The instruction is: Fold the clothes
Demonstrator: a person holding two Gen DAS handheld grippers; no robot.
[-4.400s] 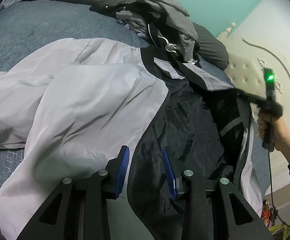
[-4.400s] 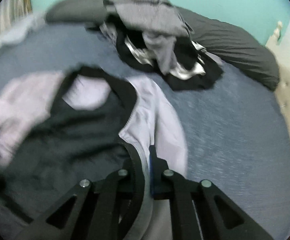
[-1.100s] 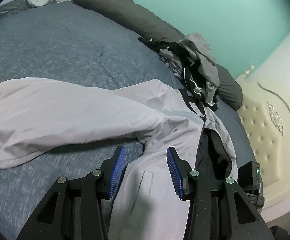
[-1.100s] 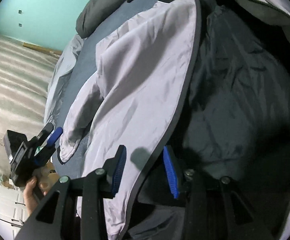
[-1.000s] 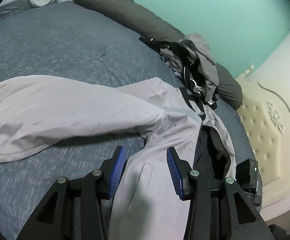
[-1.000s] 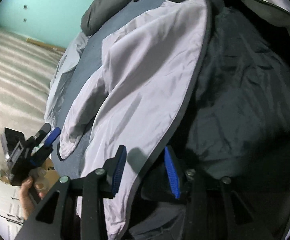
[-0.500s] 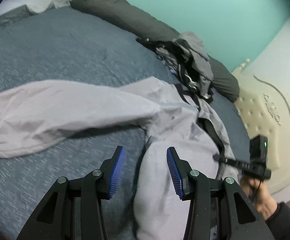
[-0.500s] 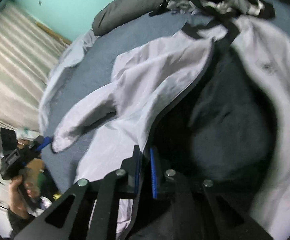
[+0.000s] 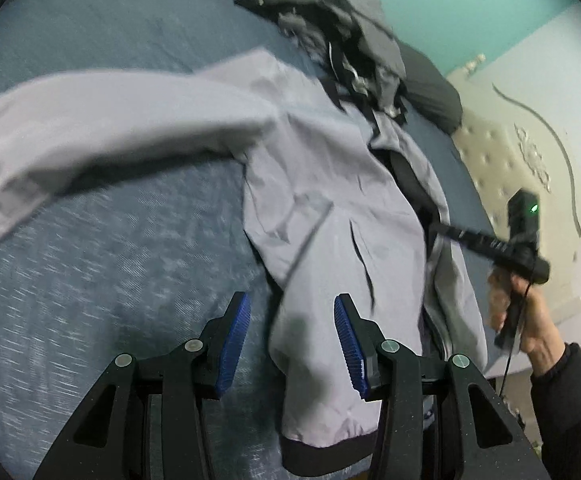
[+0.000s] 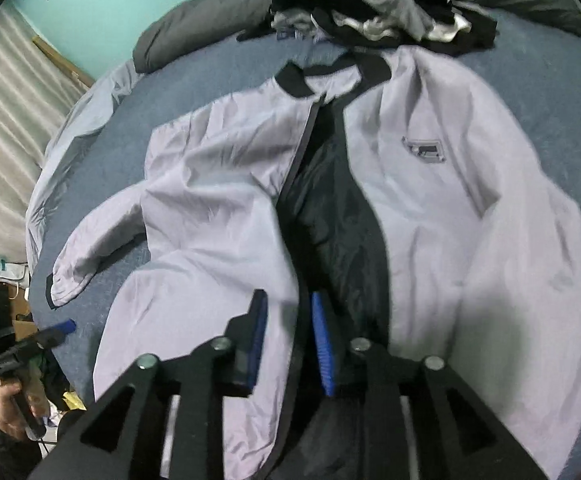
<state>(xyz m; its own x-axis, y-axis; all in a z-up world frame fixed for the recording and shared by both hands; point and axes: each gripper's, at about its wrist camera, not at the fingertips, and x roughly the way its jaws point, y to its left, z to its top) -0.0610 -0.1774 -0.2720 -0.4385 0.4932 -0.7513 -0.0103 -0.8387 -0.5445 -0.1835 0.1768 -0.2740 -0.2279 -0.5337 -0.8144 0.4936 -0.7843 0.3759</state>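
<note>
A light grey jacket (image 10: 210, 184) with black collar, cuffs and black lining lies front up on the blue bed, its zip open at the middle. It also shows in the left wrist view (image 9: 330, 200), one sleeve stretched out to the left. My right gripper (image 10: 288, 332) has its jaws partly apart around the left front panel's black zip edge near the hem. My left gripper (image 9: 290, 340) is open above the jacket's hem corner, gripping nothing. The right gripper (image 9: 442, 232) also shows in the left wrist view, at the jacket's far edge.
A pile of grey and black clothes (image 10: 370, 12) lies at the head of the bed against dark pillows (image 10: 194, 32). A cream padded headboard (image 9: 502, 168) stands to the right. The blue bedsheet (image 9: 90, 260) lies to the left of the jacket.
The right gripper had shut on the left front panel's edge and drawn it over the black lining; its jaws now stand partly apart. The left gripper has stayed open near the hem.
</note>
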